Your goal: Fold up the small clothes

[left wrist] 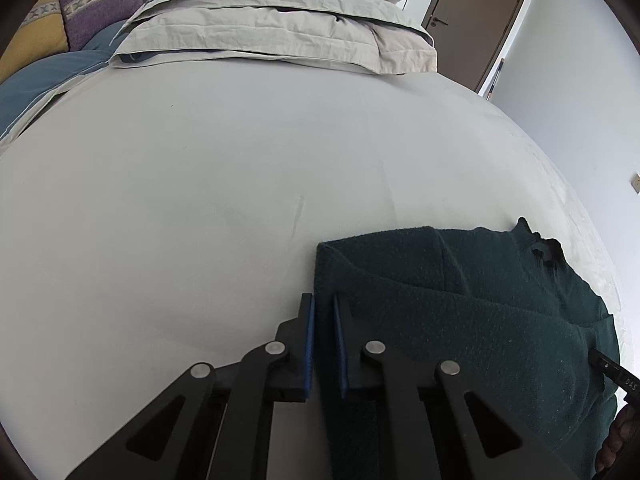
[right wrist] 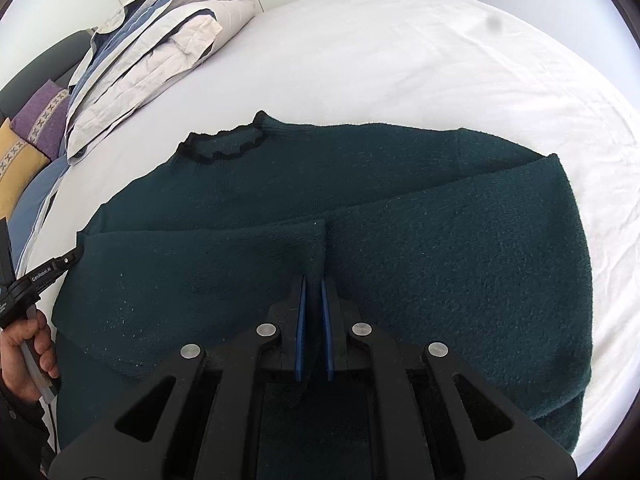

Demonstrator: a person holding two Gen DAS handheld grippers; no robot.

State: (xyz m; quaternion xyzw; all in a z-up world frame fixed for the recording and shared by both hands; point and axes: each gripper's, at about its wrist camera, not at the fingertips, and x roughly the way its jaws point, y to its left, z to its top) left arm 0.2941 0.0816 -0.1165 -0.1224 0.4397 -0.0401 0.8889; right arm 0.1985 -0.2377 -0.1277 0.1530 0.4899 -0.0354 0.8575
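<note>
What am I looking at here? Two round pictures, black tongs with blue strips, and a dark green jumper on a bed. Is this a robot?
No robot: a person holds a two-fingered gripper in each hand, with a wide-angle camera on each. One picture looks along the left gripper, whose blue-padded fingers sit at the side edge of the green sweater. The other looks along the right gripper, pinching a fold of sweater. It lies on a white bed, sleeves folded in. Folded bedding is stacked farther back.

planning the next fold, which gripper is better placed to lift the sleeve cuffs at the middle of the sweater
Right. The right gripper sits on the sweater exactly where the folded sleeve ends meet; the left gripper is at its side edge.
</note>
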